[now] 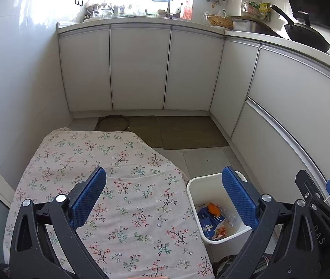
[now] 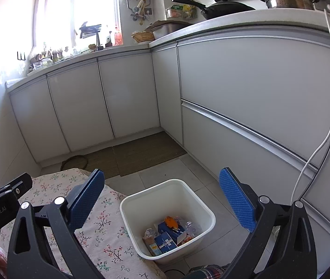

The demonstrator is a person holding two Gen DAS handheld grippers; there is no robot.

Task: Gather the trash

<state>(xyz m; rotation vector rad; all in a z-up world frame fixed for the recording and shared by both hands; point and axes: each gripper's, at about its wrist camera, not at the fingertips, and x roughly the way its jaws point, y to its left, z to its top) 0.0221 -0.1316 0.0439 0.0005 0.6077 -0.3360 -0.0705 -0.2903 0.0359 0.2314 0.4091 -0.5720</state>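
Observation:
A white square bin stands on the tiled floor beside a table under a floral cloth. Inside it lie blue cartons, an orange scrap, a brown packet and clear plastic wrap. In the left wrist view the same bin sits low at right with the trash in it. My left gripper hangs open above the cloth's right edge, nothing between its blue pads. My right gripper is open over the bin, holding nothing. The right gripper's body shows at the far right of the left wrist view.
White kitchen cabinets run along the back and right. Brown mats lie on the floor by the corner, with a round sieve near the table. A white cable hangs down the right cabinet. Pans and pots crowd the counter.

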